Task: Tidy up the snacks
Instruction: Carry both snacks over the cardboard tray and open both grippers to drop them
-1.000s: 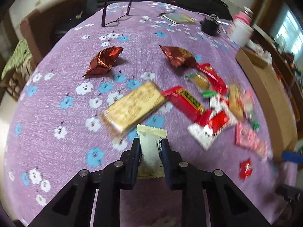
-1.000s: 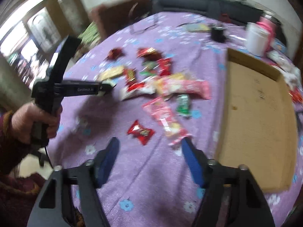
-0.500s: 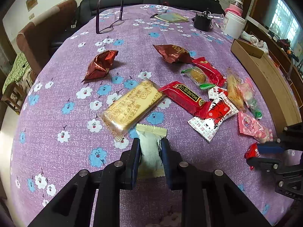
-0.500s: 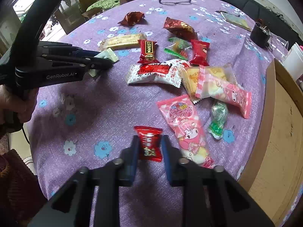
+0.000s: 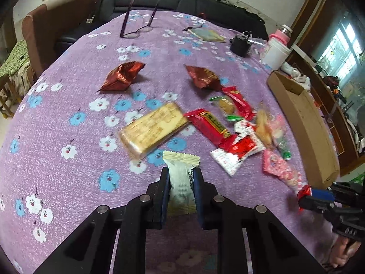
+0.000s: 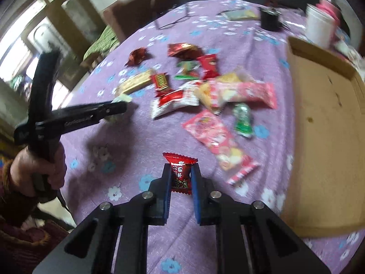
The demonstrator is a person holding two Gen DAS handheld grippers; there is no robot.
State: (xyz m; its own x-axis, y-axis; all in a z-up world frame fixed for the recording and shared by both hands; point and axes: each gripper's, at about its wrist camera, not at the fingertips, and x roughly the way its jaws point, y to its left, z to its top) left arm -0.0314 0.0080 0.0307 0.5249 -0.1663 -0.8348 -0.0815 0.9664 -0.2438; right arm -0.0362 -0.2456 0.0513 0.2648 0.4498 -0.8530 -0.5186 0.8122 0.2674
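Note:
My left gripper (image 5: 181,173) is shut on a cream-white snack packet (image 5: 181,182), held above the purple flowered tablecloth (image 5: 68,118). My right gripper (image 6: 180,171) is shut on a small red candy (image 6: 180,173), lifted off the cloth; it also shows in the left wrist view (image 5: 304,191). The left gripper shows at the left of the right wrist view (image 6: 118,105). Several snacks lie in a loose pile: a gold biscuit bar (image 5: 152,129), a red bar (image 5: 209,123), a red-white packet (image 5: 237,150), pink packets (image 6: 214,134).
A shallow cardboard tray (image 6: 328,137) lies on the right side of the table. Two dark red foil packets (image 5: 122,76) sit farther back. Glasses (image 5: 139,29), a black cup (image 5: 239,44), a white jar (image 5: 276,54) and a sofa are at the far end.
My right gripper shut on the small red candy and lifted it off the cloth. My left gripper still holds the cream packet and has shifted little.

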